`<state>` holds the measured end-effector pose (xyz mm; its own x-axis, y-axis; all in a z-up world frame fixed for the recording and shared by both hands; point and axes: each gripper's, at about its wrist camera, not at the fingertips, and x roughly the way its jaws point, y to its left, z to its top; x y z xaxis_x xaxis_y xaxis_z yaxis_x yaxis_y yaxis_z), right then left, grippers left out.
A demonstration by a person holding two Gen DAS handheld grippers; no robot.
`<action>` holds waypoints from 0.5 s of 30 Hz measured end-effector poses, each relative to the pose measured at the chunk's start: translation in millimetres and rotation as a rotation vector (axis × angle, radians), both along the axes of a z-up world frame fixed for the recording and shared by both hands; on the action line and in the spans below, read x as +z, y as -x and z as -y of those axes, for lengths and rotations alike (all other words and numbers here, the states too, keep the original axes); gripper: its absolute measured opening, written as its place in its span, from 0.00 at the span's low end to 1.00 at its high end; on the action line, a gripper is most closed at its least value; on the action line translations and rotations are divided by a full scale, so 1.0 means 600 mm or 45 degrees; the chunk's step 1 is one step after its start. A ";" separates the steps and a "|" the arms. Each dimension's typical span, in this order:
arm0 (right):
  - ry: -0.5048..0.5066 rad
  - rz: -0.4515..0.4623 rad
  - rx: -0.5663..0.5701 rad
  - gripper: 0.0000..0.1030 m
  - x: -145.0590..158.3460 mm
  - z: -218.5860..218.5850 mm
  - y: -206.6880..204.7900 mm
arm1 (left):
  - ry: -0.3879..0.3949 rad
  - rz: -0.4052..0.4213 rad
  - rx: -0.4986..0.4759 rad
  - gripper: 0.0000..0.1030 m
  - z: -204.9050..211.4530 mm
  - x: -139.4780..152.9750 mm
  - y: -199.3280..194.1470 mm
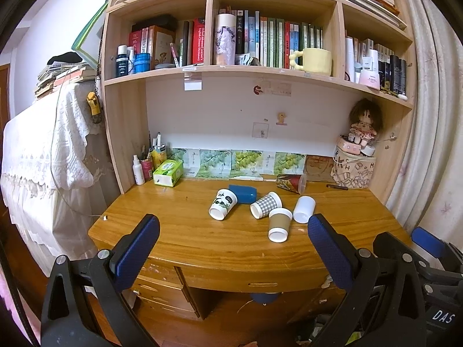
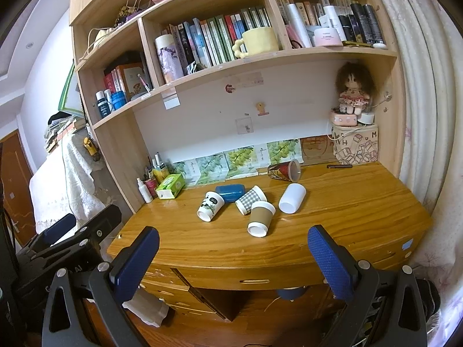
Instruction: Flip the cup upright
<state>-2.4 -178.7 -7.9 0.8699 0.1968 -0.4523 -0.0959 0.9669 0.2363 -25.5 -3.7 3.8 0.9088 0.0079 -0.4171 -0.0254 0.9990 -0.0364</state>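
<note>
Six cups lie tipped on their sides near the middle of the wooden counter (image 1: 173, 231); none stands upright. A panda-print cup (image 1: 222, 204) lies furthest left, its mouth toward the camera, touching a blue cup (image 1: 244, 193) just behind it; a grey checked cup (image 1: 265, 204) lies beside them, with a brown-sleeved cup (image 1: 279, 225) in front of it and nearest the counter's front edge; a plain white cup (image 1: 303, 209) lies just to the right; a red patterned cup (image 1: 290, 183) lies further back, near the wall, apart from the cluster. A green tissue box (image 1: 167, 172) sits at the back left, a pen (image 1: 337, 186) at the back right below a doll (image 1: 363, 125).

The left hand-held gripper (image 1: 233, 245) hangs in front of the counter's edge with its blue pads spread wide and nothing between them; the right hand-held gripper (image 2: 233, 256) is likewise wide open and empty, well short of the cups.
</note>
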 end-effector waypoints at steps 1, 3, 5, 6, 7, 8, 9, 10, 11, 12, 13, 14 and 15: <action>0.000 0.004 0.003 1.00 0.001 0.000 0.000 | 0.000 0.001 0.002 0.99 0.001 0.000 0.004; -0.003 0.013 0.009 1.00 0.000 0.001 0.007 | -0.001 -0.002 0.008 0.99 0.000 0.000 0.008; -0.008 0.016 0.020 1.00 -0.001 0.002 0.009 | 0.001 -0.004 0.021 0.99 0.000 -0.001 0.013; -0.009 0.016 0.026 1.00 -0.001 0.003 0.010 | 0.004 -0.007 0.027 0.99 -0.001 -0.002 0.014; -0.011 0.016 0.033 1.00 0.000 0.004 0.011 | 0.007 -0.009 0.033 0.99 -0.001 -0.002 0.016; -0.012 0.015 0.039 1.00 -0.001 0.004 0.011 | 0.011 -0.019 0.035 0.99 -0.003 -0.003 0.012; -0.013 0.014 0.044 1.00 -0.001 0.004 0.011 | 0.016 -0.026 0.038 0.99 -0.003 -0.003 0.011; -0.013 0.011 0.050 1.00 -0.002 0.004 0.011 | 0.019 -0.032 0.039 0.99 -0.003 -0.004 0.011; -0.014 0.008 0.057 1.00 -0.002 0.005 0.010 | 0.021 -0.037 0.041 0.99 -0.003 -0.004 0.011; -0.015 0.003 0.062 1.00 -0.003 0.005 0.009 | 0.025 -0.044 0.041 0.99 -0.003 -0.004 0.010; -0.018 -0.003 0.065 1.00 -0.004 0.005 0.008 | 0.029 -0.050 0.040 0.99 -0.003 -0.004 0.008; -0.022 -0.008 0.068 1.00 -0.005 0.005 0.008 | 0.033 -0.057 0.036 0.99 -0.003 -0.004 0.004; -0.026 -0.014 0.072 1.00 -0.007 0.005 0.006 | 0.036 -0.063 0.031 0.99 -0.002 -0.004 0.001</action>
<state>-6.2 -181.7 -11.9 0.8522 0.2548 -0.4570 -0.1474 0.9549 0.2576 -26.1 -2.6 1.1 0.8867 0.0174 -0.4621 -0.0522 0.9967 -0.0626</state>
